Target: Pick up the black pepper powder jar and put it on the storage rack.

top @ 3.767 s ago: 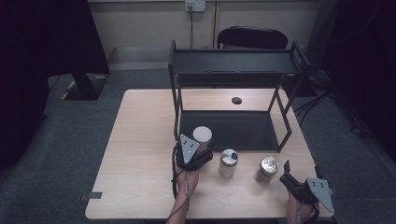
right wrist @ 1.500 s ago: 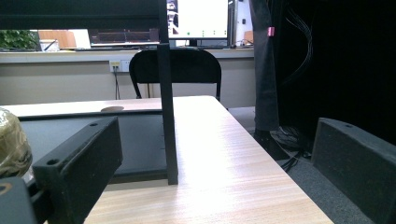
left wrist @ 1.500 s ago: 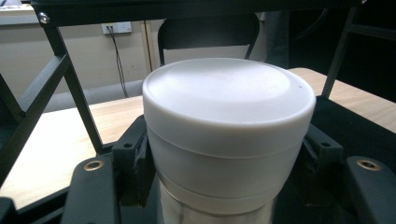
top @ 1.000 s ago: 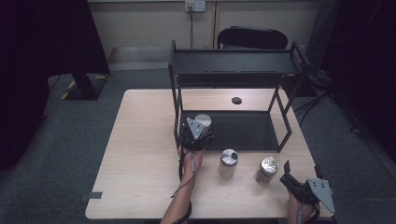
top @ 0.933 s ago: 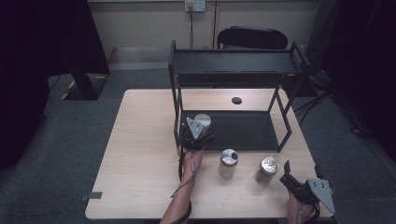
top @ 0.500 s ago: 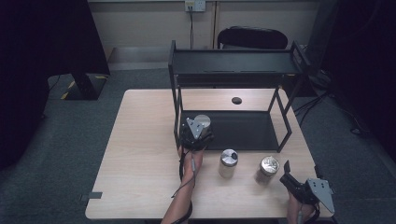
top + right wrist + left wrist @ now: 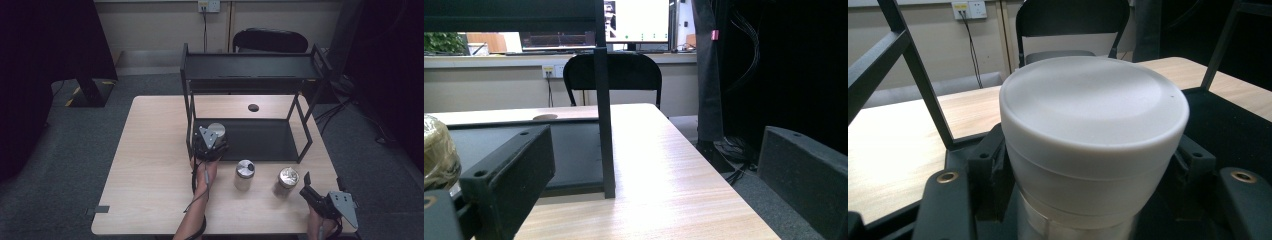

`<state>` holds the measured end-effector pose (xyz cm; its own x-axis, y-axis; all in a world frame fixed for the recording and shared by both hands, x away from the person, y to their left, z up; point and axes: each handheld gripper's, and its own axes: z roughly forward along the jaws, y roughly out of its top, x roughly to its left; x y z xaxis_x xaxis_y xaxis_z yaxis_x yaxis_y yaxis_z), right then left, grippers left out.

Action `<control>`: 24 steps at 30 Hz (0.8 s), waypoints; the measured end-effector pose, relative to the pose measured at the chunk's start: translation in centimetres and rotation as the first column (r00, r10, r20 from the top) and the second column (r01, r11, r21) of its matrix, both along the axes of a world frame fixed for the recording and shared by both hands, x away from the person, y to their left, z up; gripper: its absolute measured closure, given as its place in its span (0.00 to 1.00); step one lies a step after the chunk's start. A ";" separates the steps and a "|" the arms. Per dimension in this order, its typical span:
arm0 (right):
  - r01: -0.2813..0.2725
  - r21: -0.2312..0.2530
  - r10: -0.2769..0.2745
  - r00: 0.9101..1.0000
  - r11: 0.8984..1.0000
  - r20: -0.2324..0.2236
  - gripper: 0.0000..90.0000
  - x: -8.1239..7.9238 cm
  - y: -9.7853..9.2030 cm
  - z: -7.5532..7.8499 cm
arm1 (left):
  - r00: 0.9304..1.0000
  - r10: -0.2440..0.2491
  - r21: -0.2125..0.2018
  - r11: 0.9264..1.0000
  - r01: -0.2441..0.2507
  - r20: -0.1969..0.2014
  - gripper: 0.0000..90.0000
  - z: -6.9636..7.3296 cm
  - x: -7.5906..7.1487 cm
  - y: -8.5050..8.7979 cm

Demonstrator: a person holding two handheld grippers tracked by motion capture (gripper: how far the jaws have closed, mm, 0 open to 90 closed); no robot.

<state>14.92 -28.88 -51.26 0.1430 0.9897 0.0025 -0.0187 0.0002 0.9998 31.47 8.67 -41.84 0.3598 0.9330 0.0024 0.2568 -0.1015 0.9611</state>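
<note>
A black two-tier rack (image 7: pixel 250 75) stands on the far half of the wooden table (image 7: pixel 150 165). At the left front corner of its lower shelf, the left gripper (image 7: pixel 209 145) is clamped on a white-lidded jar (image 7: pixel 1093 135), its jaws pressed against both sides. Two smaller jars sit near the table's front, one with a silver lid (image 7: pixel 245 172), one gold-topped (image 7: pixel 287 179), and the right gripper (image 7: pixel 312 190) rests at the near right edge with jaws wide apart and nothing between them

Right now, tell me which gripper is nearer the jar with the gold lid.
Right. The right gripper sits just right of the gold-lidded jar, jaws open and apart from it. The left gripper is farther left, shut on the white-lidded jar at the shelf's lower tier.
</note>
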 end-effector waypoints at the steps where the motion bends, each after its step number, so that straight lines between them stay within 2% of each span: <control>1: 0.001 0.000 -0.001 1.000 1.000 0.000 0.01 0.0 0.0 0.0 | 1.000 0.000 -0.002 1.000 0.000 0.000 0.38 0.0 0.0 0.0; 10: 0.001 -0.001 -0.001 1.000 1.000 0.001 0.01 0.0 0.0 0.0 | 1.000 -0.008 -0.008 1.000 0.008 -0.013 0.37 0.2 0.1 0.2; 16: 0.001 0.000 -0.001 1.000 1.000 0.001 0.01 0.0 0.0 0.0 | 1.000 -0.011 -0.031 0.999 0.010 -0.025 0.35 0.3 0.2 0.5; 24: 0.003 0.001 -0.003 1.000 1.000 0.001 0.01 0.0 0.0 0.0 | 1.000 -0.016 -0.032 0.999 0.016 -0.026 0.33 0.4 0.3 0.5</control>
<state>14.92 -28.84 -51.27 0.1458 0.9893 0.0034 -0.0197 -0.0006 0.9998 31.76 9.17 -41.42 0.3742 0.9266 -0.0364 0.2803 -0.0756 0.9569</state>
